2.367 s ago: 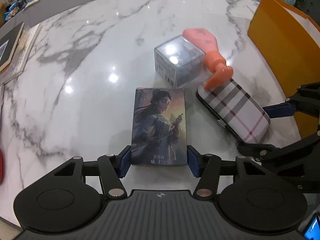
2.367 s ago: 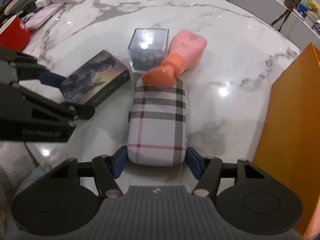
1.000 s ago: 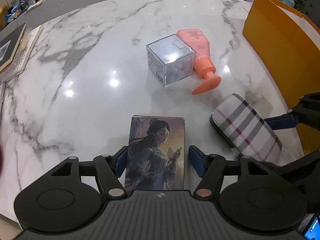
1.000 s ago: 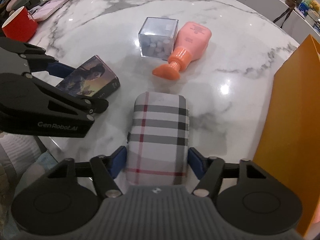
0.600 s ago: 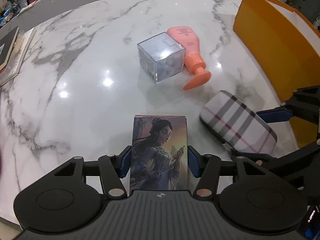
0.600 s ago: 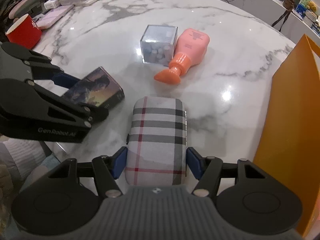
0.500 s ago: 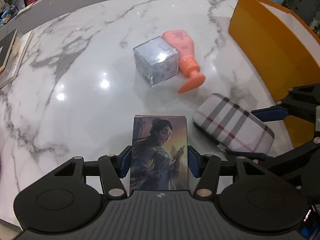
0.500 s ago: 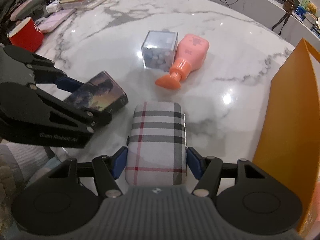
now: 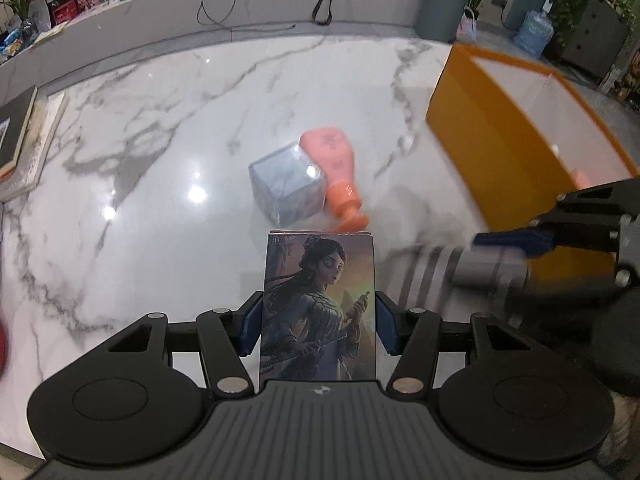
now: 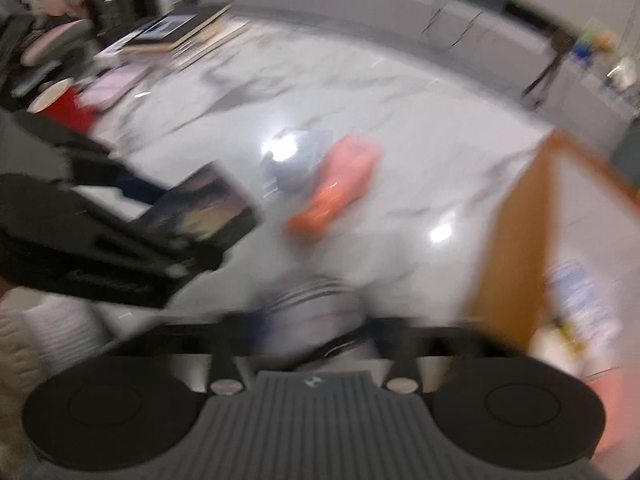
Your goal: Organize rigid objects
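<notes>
Above the marble table (image 9: 160, 168): left claw (image 9: 319, 322) clamped on picture box (image 9: 319, 308); right claw (image 9: 504, 256) apparently grips plaid case (image 9: 448, 268), blurred, both raised for the orange bin (image 9: 492, 148).

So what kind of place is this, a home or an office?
Probably an office or showroom lounge rather than a home: a large round marble table, a long grey counter with cables and routers behind it, and potted plants beside a water-cooler jug.
</notes>
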